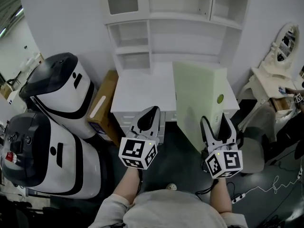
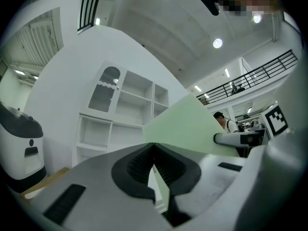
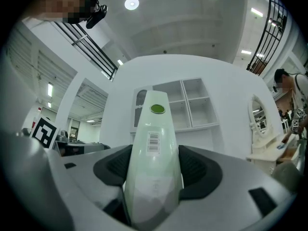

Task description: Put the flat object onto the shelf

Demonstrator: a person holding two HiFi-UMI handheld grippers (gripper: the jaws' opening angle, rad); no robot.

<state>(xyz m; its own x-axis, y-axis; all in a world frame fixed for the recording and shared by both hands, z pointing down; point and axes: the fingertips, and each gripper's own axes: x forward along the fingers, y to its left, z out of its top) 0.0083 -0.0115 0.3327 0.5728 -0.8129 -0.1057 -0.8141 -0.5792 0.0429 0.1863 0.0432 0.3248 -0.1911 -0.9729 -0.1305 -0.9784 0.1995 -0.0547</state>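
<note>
**A:** Board first: where is it?

**B:** The flat board (image 1: 199,99), pale green, stands upright on edge in front of the white shelf unit (image 1: 175,27). It is not on any of the shelves. In the head view its upper part overlaps the white desk (image 1: 140,91) below the shelves. I cannot tell whether it touches the desk.

**A:** Who has it?

**B:** The right gripper (image 1: 214,122) does. Its jaws are clamped on the board's near edge, one pad on each face. The right gripper view looks straight along that thin edge, with a round green sticker (image 3: 157,109) near the top and a barcode label (image 3: 153,141) under it.

**A:** And the other one?

**B:** The left gripper (image 1: 152,112) is clenched, its tips meeting with nothing between them. It hangs just to the board's left, apart from it (the board shows only as a green slab behind its jaws).

**A:** What is around them?

**B:** Two big white-and-black machines (image 1: 61,84) stand at the left, and a cardboard box (image 1: 102,106) leans between them and the desk. A white dressing table (image 1: 278,56) with an oval mirror stands at the right. Below is a dark floor (image 1: 180,160).
</note>
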